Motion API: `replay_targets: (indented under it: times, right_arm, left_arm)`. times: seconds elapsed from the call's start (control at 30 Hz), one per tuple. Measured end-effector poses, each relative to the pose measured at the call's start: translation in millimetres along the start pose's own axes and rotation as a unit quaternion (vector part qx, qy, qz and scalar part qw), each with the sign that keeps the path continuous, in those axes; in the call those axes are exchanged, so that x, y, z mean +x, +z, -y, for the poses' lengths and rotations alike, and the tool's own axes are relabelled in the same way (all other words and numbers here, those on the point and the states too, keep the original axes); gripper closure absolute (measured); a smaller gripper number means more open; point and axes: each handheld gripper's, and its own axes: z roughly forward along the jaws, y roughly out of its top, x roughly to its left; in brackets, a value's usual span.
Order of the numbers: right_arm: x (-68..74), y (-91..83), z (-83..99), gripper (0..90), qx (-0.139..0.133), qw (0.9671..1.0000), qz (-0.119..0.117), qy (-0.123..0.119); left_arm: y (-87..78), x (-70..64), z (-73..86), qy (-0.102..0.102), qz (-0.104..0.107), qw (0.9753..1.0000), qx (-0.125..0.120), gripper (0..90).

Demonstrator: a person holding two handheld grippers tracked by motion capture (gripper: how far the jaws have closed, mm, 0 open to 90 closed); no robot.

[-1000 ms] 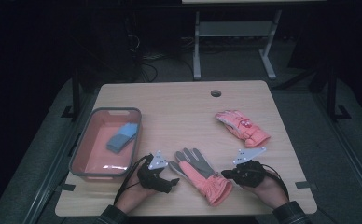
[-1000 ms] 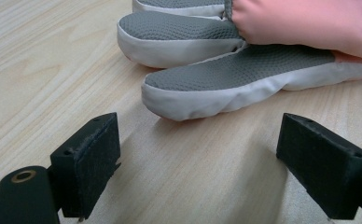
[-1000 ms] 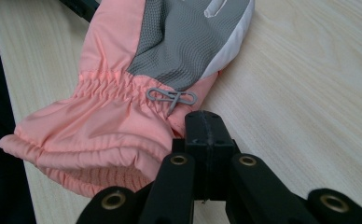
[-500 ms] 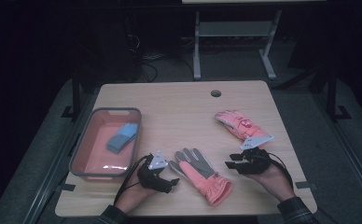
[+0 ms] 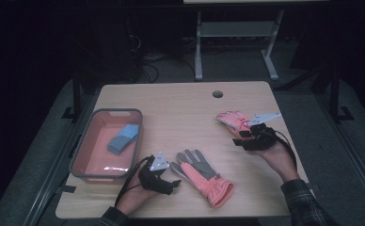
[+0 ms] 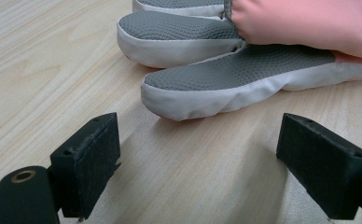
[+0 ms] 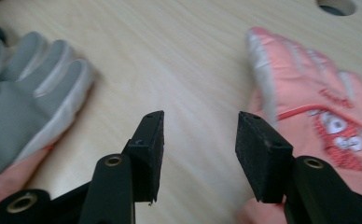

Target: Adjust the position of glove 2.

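- Step in hand, as I judge it: collecting the two gloves, likely for the tray; nothing is gripped yet.
- Left gripper (image 5: 164, 181) sits at about 7 o'clock on the desk (image 5: 180, 108), low over the wood. Fingers (image 6: 88, 163) spread wide, nothing between them.
- Grey-palm glove (image 5: 202, 176) lies palm up at about 6 o'clock, cuff toward the near edge. In the left gripper view its grey fingertips (image 6: 226, 86) lie just beyond the open fingers, not touching them.
- Right gripper (image 5: 246, 136) is at about 3 o'clock, at the near end of the pink glove (image 5: 234, 120), with the hand under it. Fingers (image 7: 261, 154) about half open and empty; the right one overlaps the glove's edge in the right gripper view, contact cannot be told.
- Pink glove lies back up, a cartoon face print (image 7: 340, 133) on it, well apart from the grey-palm glove.
- Next move calls for: right gripper shifting a little onto the pink glove's edge, dropping, then closing on the fabric. Left gripper needs a short push forward to pinch a grey fingertip.
- Risk: soft fabric may slip or drag if only a thin fold is caught.
- Tray (image 5: 79, 150), grey rim and pink floor, at about 9 o'clock; a blue folded item (image 5: 123, 137) lies inside.
- Desk is light wood grain with a round cable hole (image 5: 217, 93) at 12 o'clock.
- Room is dark: cables on the floor and a metal stand (image 5: 237, 42) behind the desk.
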Motion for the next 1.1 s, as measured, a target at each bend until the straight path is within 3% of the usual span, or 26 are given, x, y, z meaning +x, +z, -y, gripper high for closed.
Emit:
replay_targets:
  times: [0.2,0.6,0.77,0.9,1.0,1.1]
  right_arm:
    - [-24.7,6.9,-7.9,51.5,0.004,0.9998,0.017,0.008]
    - [-66.3,21.5,-5.5,46.2,0.023,0.9978,0.033,0.052]
    - [-73.9,31.7,-0.9,42.4,0.035,0.9968,0.027,0.067]
    - [-74.1,40.2,3.1,43.1,0.053,0.9965,0.028,0.058]
    - [-73.2,43.4,5.1,46.2,0.058,0.9962,0.032,0.056]
    - [-71.1,44.9,6.8,54.7,0.053,0.9968,0.035,0.048]
  left_arm:
    - [-0.1,0.1,-0.3,0.000,0.001,1.0000,0.002,12.7]
    - [-0.2,0.5,-0.4,0.003,0.000,1.0000,0.002,12.7]
    - [-0.3,0.5,-0.4,0.004,0.000,1.0000,0.003,12.7]
    - [-0.2,0.5,-0.4,0.004,0.000,1.0000,0.002,12.7]
    - [-0.2,0.5,-0.4,0.003,0.000,1.0000,0.002,12.7]
    - [-0.2,0.4,-0.4,0.003,0.000,1.0000,0.002,12.7]
